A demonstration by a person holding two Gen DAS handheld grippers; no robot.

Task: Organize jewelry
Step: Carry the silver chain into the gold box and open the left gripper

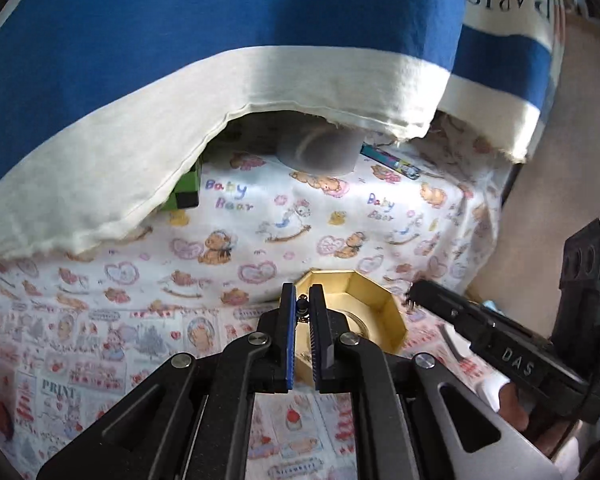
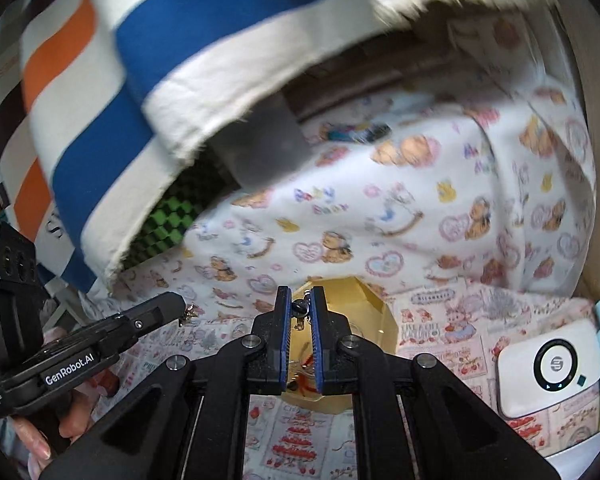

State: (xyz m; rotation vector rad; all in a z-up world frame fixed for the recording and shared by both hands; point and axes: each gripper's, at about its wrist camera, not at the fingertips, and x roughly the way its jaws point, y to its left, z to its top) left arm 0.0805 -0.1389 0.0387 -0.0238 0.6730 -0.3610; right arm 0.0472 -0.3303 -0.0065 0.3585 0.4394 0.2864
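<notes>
- Working over the printed cloth that covers the table, you hold both tools just above the gold octagonal box, under the hanging striped fabric, which is the biggest thing in both views.
- The box is open and sits near the front edge of the cloth. In the right wrist view it seems to have some pieces already inside, but they are too blurred to name.
- Your left gripper has its jaws nearly together, and a small dark piece of jewelry is pinched between the pads, close to the tips.
- Your right gripper is almost closed too, and it pinches a small dark bead with a hanging part at the tips.
- I judge the step is to carry both pieces over the box and drop them in. Bring each tip well inside the rim before you open, because such light pieces can bounce off the gold wall.
- Keep the two tools apart: in the left view the right tool comes in from the side, near the box edge.
- Open only a little and slowly, one hand after the other, so a dangling part does not catch on the ridged pads.
</notes>
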